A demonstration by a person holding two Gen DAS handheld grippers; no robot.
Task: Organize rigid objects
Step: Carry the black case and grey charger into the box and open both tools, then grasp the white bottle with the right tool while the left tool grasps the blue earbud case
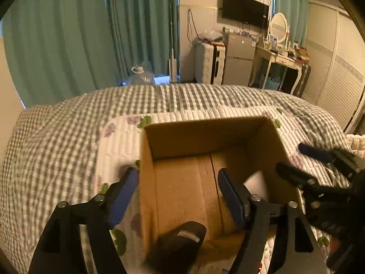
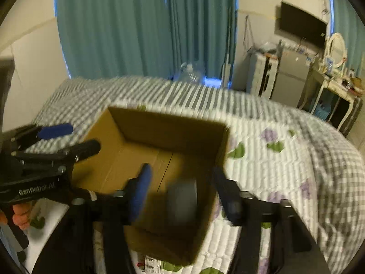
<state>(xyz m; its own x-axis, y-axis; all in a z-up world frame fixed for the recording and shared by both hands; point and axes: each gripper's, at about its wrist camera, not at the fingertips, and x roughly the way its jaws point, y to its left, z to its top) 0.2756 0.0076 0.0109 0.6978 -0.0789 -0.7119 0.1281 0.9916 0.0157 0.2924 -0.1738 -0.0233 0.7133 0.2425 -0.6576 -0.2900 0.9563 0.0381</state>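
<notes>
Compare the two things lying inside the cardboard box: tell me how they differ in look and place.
The dark object is black with a pale strip, while the grey object is plain light grey. The dark object lies at the box's near edge, below the left gripper; the grey object lies in the corner toward the right gripper. Both are blurred, so I cannot tell what they are. Both rest loose in the box, gripped by nothing.
</notes>
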